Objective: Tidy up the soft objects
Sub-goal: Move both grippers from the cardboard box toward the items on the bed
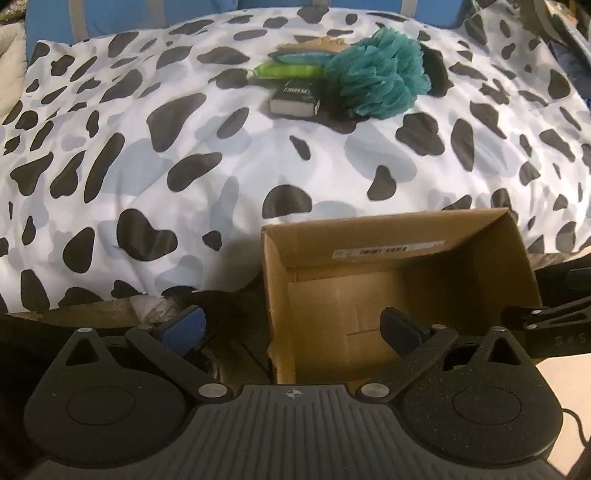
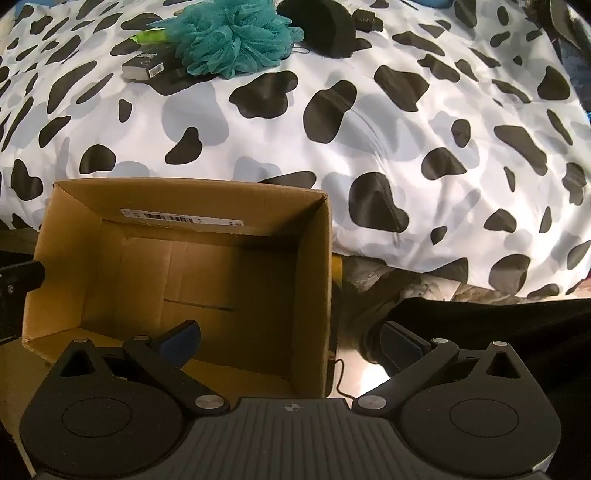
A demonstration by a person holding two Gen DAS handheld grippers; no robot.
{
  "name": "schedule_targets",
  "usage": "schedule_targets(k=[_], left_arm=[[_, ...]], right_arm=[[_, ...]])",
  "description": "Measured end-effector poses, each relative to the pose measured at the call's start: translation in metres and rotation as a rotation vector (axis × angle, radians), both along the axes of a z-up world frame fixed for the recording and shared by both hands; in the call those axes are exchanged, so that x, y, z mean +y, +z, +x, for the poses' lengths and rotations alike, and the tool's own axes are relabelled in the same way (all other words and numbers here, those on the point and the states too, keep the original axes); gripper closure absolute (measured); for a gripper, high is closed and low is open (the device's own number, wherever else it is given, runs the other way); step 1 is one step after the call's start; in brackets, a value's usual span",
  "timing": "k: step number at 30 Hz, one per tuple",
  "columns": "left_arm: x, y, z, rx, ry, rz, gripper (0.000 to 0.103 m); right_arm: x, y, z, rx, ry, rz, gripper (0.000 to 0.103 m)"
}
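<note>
Cow-print duvet covers the bed. Open cardboard box sits at its near edge, nothing in it. Far side of duvet: teal bath pouf, with a black soft lump just beside it, then a small dark packet and a green pack, close together. Left gripper and right gripper: jaws spread wide, holding nothing, each straddling a box wall.

Open cardboard box at the bed's near edge — right gripper above it, jaws wide.
Teal bath pouf lies toward the cow-print duvet's far edge.
</note>
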State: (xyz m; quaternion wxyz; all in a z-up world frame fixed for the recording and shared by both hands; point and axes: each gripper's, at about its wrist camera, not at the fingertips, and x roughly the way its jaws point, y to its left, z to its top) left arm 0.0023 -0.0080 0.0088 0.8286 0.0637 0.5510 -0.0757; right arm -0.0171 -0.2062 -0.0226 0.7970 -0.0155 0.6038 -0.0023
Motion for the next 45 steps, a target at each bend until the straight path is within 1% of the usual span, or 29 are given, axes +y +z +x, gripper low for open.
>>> schedule_targets(k=[6, 8, 9, 13, 15, 17, 20, 22, 23, 30, 35, 38, 45], left_arm=[[-0.001, 0.007, 0.000, -0.032, 0.007, -0.027, 0.000], [-0.003, 0.008, 0.000, -0.039, 0.003, -0.030, 0.000], [-0.004, 0.008, 0.000, -0.042, 0.000, -0.030, 0.000], [-0.004, 0.010, 0.002, -0.054, 0.001, -0.025, 0.000], [0.000, 0.012, 0.003, -0.068, 0.013, -0.037, 0.000], [0.003, 0.016, 0.004, -0.084, 0.022, -0.052, 0.000], [0.006, 0.022, 0.006, -0.118, 0.037, -0.073, 0.000], [0.007, 0.027, 0.007, -0.149, 0.045, -0.078, 0.000], [0.008, 0.029, 0.008, -0.161, 0.049, -0.077, 0.000], [0.014, 0.041, 0.013, -0.240, 0.084, -0.106, 0.000], [0.014, 0.044, 0.020, -0.264, 0.093, -0.116, 0.000], [0.013, 0.044, 0.024, -0.270, 0.095, -0.106, 0.000], [0.015, 0.041, 0.036, -0.249, 0.113, -0.084, 0.000]], right_arm=[[0.003, 0.009, 0.000, -0.056, 0.013, -0.049, 0.000], [0.001, 0.010, 0.000, -0.051, 0.019, -0.032, 0.000], [0.004, 0.013, -0.002, -0.081, 0.020, -0.051, 0.000], [0.005, 0.018, 0.002, -0.097, 0.040, -0.056, 0.000], [0.007, 0.023, 0.003, -0.128, 0.059, -0.078, 0.000], [0.010, 0.029, 0.003, -0.178, 0.074, -0.099, 0.000], [0.013, 0.037, 0.008, -0.187, 0.099, -0.133, 0.000], [0.013, 0.044, 0.009, -0.231, 0.099, -0.124, 0.000], [0.012, 0.047, 0.009, -0.259, 0.095, -0.100, 0.000], [0.012, 0.058, 0.016, -0.323, 0.086, -0.025, 0.000], [0.016, 0.059, 0.022, -0.314, 0.102, -0.060, 0.000], [0.018, 0.060, 0.025, -0.323, 0.111, -0.056, 0.000], [0.030, 0.058, 0.031, -0.315, 0.156, -0.053, 0.000]])
